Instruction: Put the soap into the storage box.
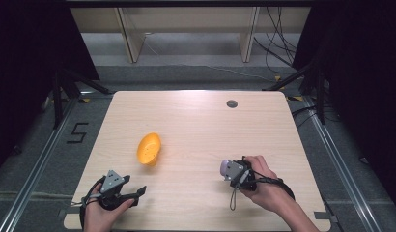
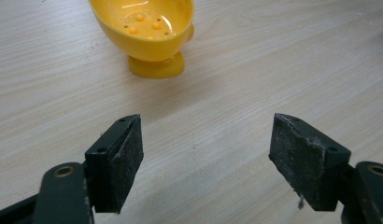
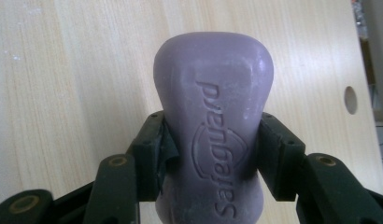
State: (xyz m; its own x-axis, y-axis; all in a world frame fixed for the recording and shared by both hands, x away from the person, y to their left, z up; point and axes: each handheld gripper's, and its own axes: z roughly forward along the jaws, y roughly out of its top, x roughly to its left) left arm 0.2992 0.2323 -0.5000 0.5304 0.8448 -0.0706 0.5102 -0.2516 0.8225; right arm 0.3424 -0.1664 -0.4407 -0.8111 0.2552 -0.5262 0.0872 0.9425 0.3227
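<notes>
**Purple soap bar in the right claw, yellow dish ahead of the left**

In the high view the right claw (image 1: 233,170) sits in the lower right of the frame, low over the light wooden bench (image 1: 196,121), with the person's right hand (image 1: 263,186) wrapped round its body. Its jaws are clamped on a purple soap bar (image 3: 213,126); in the right gripper view the bar stands between the two black jaws, pinched at its narrow waist, with "Safeguard" embossed along its face.

The left claw (image 1: 133,193) lies in the lower left of the frame, held by the left hand (image 1: 102,212). Its jaws stand wide apart with nothing between them, as the left gripper view shows (image 2: 206,158).

A yellow soap dish (image 1: 149,149) rests on the bench left of centre, well apart from both claws. In the left gripper view it sits at the top of the frame (image 2: 147,28), a footed shell with small holes and studs inside.
</notes>
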